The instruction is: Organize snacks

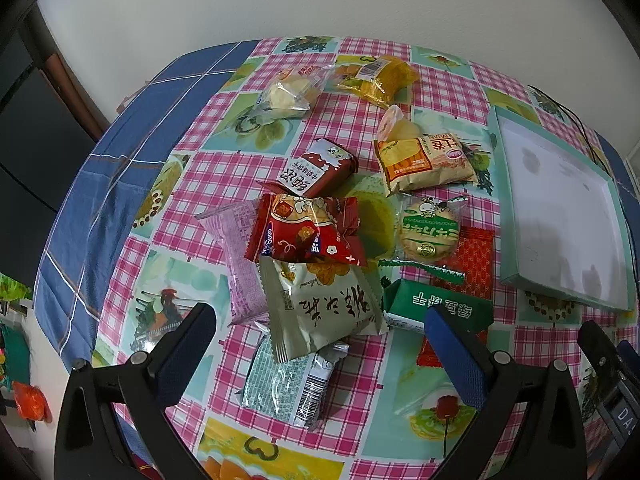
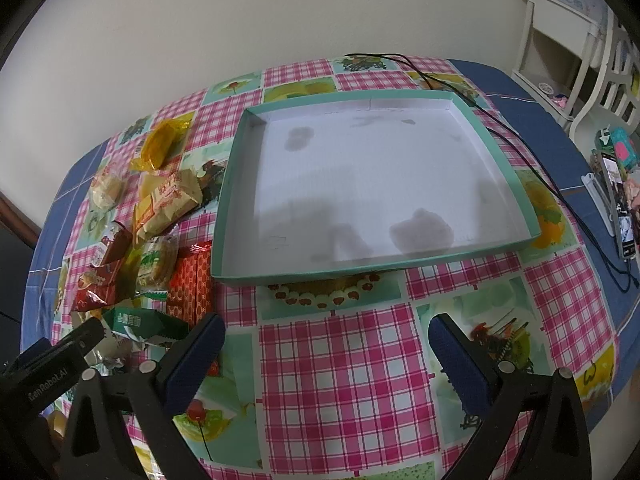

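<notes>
Snacks lie heaped beside the teal tray — left gripper and right gripper both spread wide, grasping nothing.

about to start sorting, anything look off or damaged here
Nothing looks damaged. The snack packets lie in a loose overlapping heap beside the tray, which holds no snacks but shows grey smudges on its white floor. A black cable trails past it.

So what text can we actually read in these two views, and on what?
"GenRobot.AI": left gripper, on its casing.
"DA", cut off: right gripper, on its body.
"GOOD": red packet.
"IWAN": orange packet.
Chinese print, upside down, not transcribed: green packet, beige packet.
Barcodes: too small.
</notes>
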